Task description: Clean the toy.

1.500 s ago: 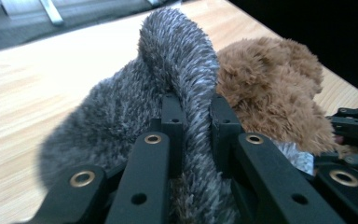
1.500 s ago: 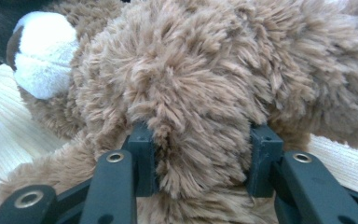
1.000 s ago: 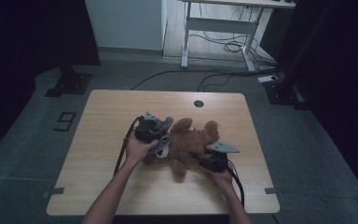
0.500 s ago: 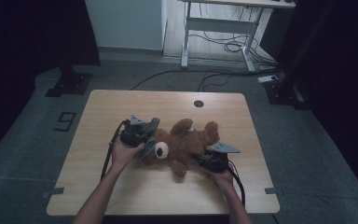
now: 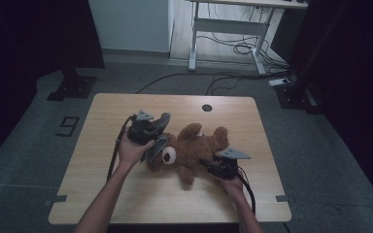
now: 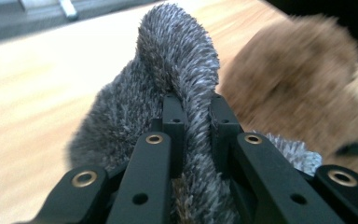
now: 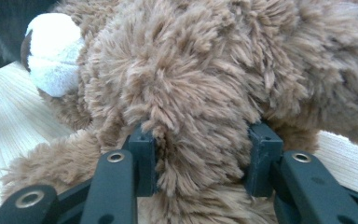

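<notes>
A brown teddy bear (image 5: 196, 145) lies on its back in the middle of the wooden table (image 5: 107, 194), its white snout (image 5: 168, 155) facing up. A grey furry piece (image 5: 156, 145) hangs at the bear's head. My left gripper (image 5: 148, 128) is shut on a fold of that grey fur (image 6: 177, 46), which is pinched between the jaws of the left gripper (image 6: 193, 105). My right gripper (image 5: 213, 167) grips the bear's lower body from the near right. In the right gripper view a thick brown limb (image 7: 191, 93) sits squeezed between the jaws of the right gripper (image 7: 200, 135).
A round cable hole (image 5: 206, 108) sits near the table's far edge. Behind the table stand a white desk frame (image 5: 228, 24) and floor cables (image 5: 213, 80). A black stand base (image 5: 70, 87) is on the floor at far left.
My left gripper has pulled the grey fur leftward off the bear's head, baring the white snout. The right gripper has stayed in place on the bear.
</notes>
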A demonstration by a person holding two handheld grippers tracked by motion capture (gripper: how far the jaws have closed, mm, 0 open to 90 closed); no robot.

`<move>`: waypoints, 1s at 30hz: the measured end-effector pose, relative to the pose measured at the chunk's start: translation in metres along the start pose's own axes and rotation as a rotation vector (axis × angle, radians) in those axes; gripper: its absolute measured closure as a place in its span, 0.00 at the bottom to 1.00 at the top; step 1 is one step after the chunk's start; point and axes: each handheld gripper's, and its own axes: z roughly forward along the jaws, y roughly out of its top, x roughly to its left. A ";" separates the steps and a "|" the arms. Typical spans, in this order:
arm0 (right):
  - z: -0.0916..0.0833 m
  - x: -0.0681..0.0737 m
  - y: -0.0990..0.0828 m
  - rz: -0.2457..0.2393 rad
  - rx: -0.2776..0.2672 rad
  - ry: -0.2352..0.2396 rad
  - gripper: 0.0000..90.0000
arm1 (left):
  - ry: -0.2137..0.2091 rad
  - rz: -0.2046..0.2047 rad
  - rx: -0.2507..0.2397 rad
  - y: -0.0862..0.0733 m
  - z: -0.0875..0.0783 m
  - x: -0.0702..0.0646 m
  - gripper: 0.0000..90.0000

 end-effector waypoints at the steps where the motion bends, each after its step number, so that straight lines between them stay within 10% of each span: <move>1: 0.000 0.000 0.000 0.003 -0.001 -0.001 0.62 | -0.001 0.005 0.001 0.004 0.004 -0.004 0.89; 10: -0.001 0.001 0.000 -0.006 0.003 -0.003 0.61 | -0.001 -0.026 0.150 -0.006 0.063 -0.006 0.89; 23: -0.007 0.001 0.003 -0.035 0.037 0.023 0.45 | -0.015 0.036 0.115 -0.036 0.052 -0.014 0.90; 30: -0.025 -0.012 0.007 0.048 0.022 0.036 0.28 | -0.037 0.050 0.091 -0.046 0.044 -0.022 0.90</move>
